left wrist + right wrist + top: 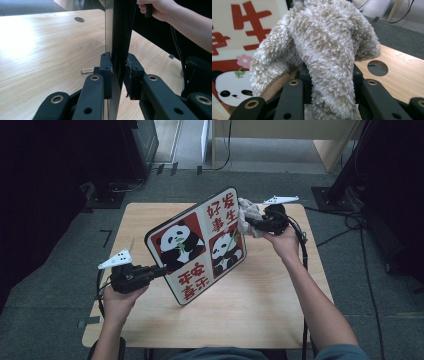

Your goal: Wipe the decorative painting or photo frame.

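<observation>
The table is seen from above and behind the person, facing forward and down. The panda board is viewed edge-on, very near, from the left gripper. The fluffy cloth is viewed close up along the right gripper. The board and tabletop are shared by all views.
</observation>
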A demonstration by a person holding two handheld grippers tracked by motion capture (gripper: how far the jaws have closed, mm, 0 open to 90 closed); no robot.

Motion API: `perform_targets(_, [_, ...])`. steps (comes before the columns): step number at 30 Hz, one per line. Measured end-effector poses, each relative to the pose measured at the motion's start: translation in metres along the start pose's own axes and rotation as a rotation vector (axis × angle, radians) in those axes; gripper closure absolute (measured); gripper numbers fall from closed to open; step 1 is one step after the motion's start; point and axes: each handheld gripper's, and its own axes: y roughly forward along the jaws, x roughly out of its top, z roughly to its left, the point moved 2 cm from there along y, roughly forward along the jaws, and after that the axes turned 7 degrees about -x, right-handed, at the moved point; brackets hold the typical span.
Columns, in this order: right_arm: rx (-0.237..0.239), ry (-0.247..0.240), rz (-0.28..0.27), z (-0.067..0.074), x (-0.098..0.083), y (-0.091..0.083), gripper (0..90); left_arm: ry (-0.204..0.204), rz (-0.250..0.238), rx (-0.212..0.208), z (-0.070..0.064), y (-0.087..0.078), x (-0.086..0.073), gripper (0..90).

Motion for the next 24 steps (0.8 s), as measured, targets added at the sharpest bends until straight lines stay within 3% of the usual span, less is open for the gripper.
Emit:
perform_targets(6, [-0.004,0.012,0.029,-0.002,-0.012,0.004,67.3,0.0,0.0,0.0,0.0,0.0,0.0,78.6])
perform_targets(24, [-0.019,0.052,0.036,-0.002,-0.049,0.011,67.3,0.0,0.0,0.0,0.0,0.0,0.0,78.5])
